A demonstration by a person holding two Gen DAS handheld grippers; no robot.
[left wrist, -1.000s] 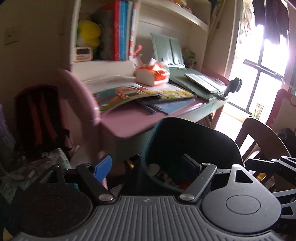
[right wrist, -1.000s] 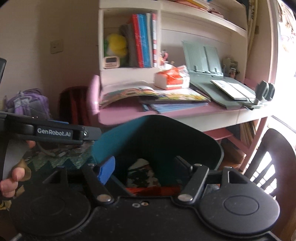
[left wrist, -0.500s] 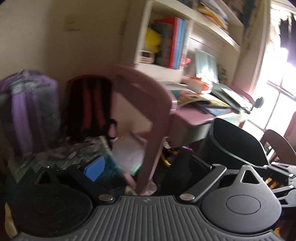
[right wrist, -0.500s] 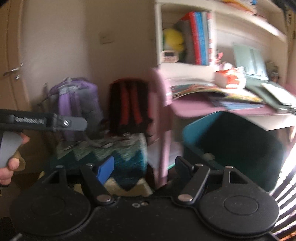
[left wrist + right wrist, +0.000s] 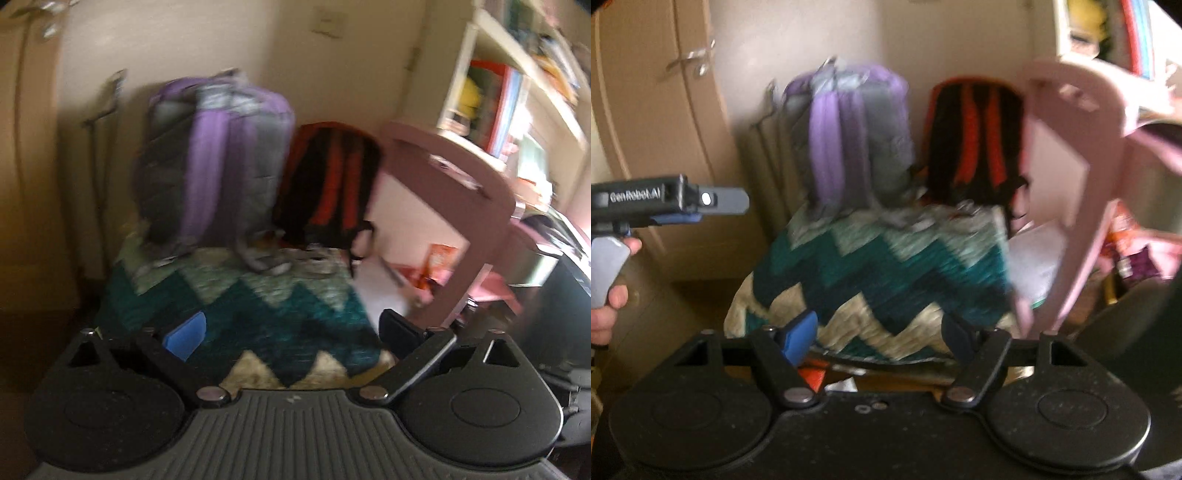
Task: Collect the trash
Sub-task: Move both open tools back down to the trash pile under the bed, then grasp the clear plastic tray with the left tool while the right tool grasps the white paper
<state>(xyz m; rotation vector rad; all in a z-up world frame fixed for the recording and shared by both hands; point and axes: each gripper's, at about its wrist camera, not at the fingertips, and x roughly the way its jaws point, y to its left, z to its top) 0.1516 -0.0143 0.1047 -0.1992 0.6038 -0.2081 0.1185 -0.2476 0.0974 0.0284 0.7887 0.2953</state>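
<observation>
Both views are motion-blurred. Your left gripper (image 5: 291, 334) has its jaws spread wide with nothing between them, low in the frame over a teal zigzag blanket (image 5: 258, 306). Your right gripper (image 5: 877, 338) is likewise spread and empty above the same blanket (image 5: 871, 280). Behind it, mid-frame, a purple backpack (image 5: 218, 166) stands beside a black and orange backpack (image 5: 332, 188). A pink desk (image 5: 461, 177) fills the right. Scraps of litter (image 5: 827, 376), orange and white, lie at lower centre of the right view, just under the blanket edge.
</observation>
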